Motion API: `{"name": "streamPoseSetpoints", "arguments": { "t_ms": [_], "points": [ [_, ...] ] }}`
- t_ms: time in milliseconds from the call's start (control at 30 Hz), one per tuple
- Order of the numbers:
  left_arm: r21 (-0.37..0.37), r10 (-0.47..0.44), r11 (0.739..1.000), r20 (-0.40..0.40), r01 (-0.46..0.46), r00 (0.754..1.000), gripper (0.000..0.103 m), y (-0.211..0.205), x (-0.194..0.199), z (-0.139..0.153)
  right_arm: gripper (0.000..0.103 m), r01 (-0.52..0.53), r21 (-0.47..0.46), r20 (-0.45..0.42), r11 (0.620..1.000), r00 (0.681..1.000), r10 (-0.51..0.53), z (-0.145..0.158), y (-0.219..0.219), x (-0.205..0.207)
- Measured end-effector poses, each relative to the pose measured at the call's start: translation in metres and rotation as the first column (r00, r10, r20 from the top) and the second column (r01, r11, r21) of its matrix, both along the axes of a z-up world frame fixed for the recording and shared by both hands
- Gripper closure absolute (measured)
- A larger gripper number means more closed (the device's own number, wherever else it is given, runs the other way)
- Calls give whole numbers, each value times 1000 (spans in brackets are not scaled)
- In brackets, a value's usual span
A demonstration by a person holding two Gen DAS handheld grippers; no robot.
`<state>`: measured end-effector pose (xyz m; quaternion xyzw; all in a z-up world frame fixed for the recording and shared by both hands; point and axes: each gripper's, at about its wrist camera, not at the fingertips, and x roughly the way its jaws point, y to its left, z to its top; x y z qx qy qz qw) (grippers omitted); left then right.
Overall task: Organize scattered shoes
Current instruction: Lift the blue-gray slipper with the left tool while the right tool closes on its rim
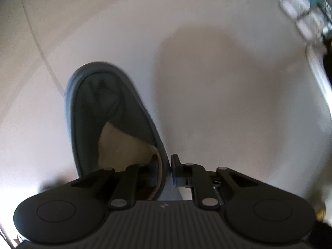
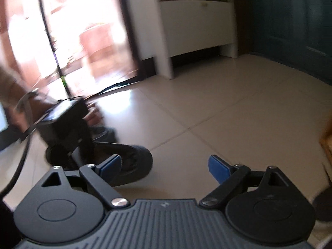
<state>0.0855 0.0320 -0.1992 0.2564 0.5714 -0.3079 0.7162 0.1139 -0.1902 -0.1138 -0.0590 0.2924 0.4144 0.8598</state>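
Note:
A dark grey-blue slipper (image 1: pixel 108 112) with a beige lining lies on the pale tiled floor, toe pointing away in the left wrist view. My left gripper (image 1: pixel 165 167) points almost straight down and is shut on the slipper's right side wall near the heel; one finger sits inside against the lining, the other outside. In the right wrist view the same slipper (image 2: pixel 137 161) lies low at the left, with a hand holding the left gripper (image 2: pixel 68 128) over its heel. My right gripper (image 2: pixel 165 164) hovers above the floor to the slipper's right, its blue pads (image 2: pixel 219 166) wide open with nothing between them.
A white cabinet on legs (image 2: pixel 195 20) stands against the far wall, a dark teal door (image 2: pixel 290 31) to its right. Bright glass doors (image 2: pixel 72 41) fill the left. A wooden edge (image 2: pixel 327 143) shows at the far right. Blurred white objects (image 1: pixel 300 14) lie at the upper right.

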Motion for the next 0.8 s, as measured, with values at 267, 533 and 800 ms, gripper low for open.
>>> {"name": "streamPoseSetpoints", "arguments": {
  "t_ms": [267,533,800],
  "points": [
    [-223,-62,971,128,89,990,90,-116,56,28,12,374,66,33,925,926,-377,17,-86,31],
    [-394,51,919,120,0,991,82,-233,131,-3,12,674,95,-65,732,738,-671,9,-165,56],
    [-326,28,945,179,32,983,45,-226,127,18,12,623,136,-57,770,781,-622,-9,-186,54]
  ]
}}
